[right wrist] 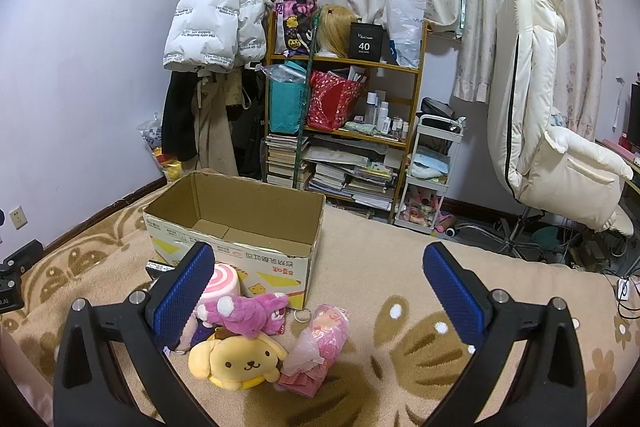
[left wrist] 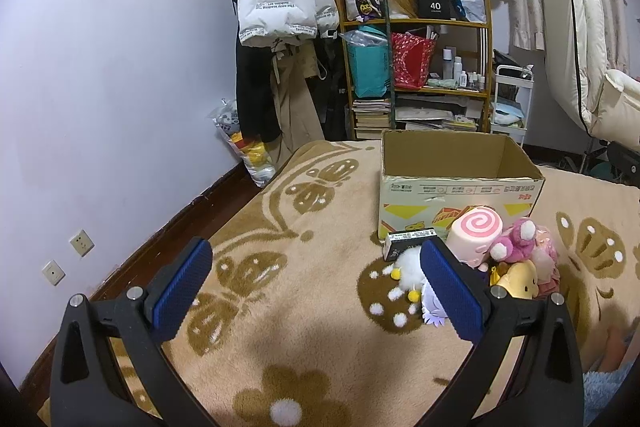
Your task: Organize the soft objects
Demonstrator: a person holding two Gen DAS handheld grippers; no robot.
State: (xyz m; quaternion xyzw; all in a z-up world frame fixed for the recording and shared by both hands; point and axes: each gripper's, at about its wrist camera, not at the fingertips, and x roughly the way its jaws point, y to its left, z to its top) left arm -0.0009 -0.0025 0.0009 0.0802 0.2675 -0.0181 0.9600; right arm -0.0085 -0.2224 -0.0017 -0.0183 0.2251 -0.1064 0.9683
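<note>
I have both tools hovering above the blanket (right wrist: 400,247) with nothing gripped; the left gripper (left wrist: 316,283) is spread wide and empty, and the right gripper (right wrist: 320,287) is spread just as wide, its jaws bare; this reads to me as the very start, before any toy goes in. The cardboard box (right wrist: 240,211) stands open and looks empty, its floor showing; the soft toys lie heaped on the blanket just in front of it: a pink swirl roll cushion (right wrist: 222,281) against the box wall, a purple-pink plush (right wrist: 252,311) sprawled over a yellow dog plush (right wrist: 240,359), a pink wrapped doll (right wrist: 320,343) beside them, and a white fluffy toy (left wrist: 408,267) on the left edge of the heap. Next I would lower the right gripper onto the yellow dog plush, which lies nearest, and close gently on its bulk; it will squash, so I want a deep bite.
</note>
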